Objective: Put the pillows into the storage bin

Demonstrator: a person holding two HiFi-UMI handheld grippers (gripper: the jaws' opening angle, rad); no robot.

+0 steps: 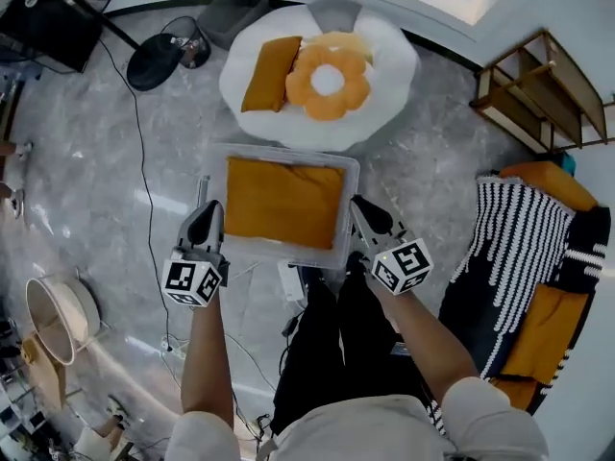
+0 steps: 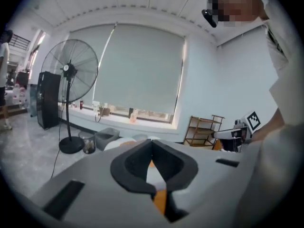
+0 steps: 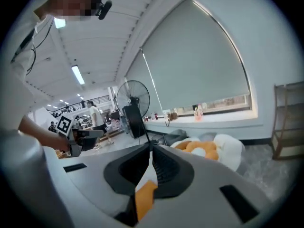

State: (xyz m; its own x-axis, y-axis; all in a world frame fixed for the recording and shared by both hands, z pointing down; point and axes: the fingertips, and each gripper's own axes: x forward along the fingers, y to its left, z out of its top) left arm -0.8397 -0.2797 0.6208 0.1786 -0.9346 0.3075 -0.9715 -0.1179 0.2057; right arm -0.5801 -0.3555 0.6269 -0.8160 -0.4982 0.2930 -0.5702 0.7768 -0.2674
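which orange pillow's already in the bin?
The large flat rectangular pillow, inside the clear storage bin; the smaller pillow and flower pillow lie on the white cushion.

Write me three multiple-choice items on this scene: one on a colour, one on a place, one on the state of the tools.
1. What colour is the centre of the flower-shaped pillow on the white cushion?
A white
B black
C green

2. Where does the flat orange pillow lie?
A on the white cushion
B in the storage bin
C on the wooden shelf

3. How do the left tool and the right tool stand?
A both gripping a pillow
B both wide open
C both shut, empty

Answers:
1 A, since the ring of orange petals surrounds a white middle.
2 B, since the bin's clear walls frame it in the head view.
3 C, since each tool's own view shows its jaws meeting with nothing between them.
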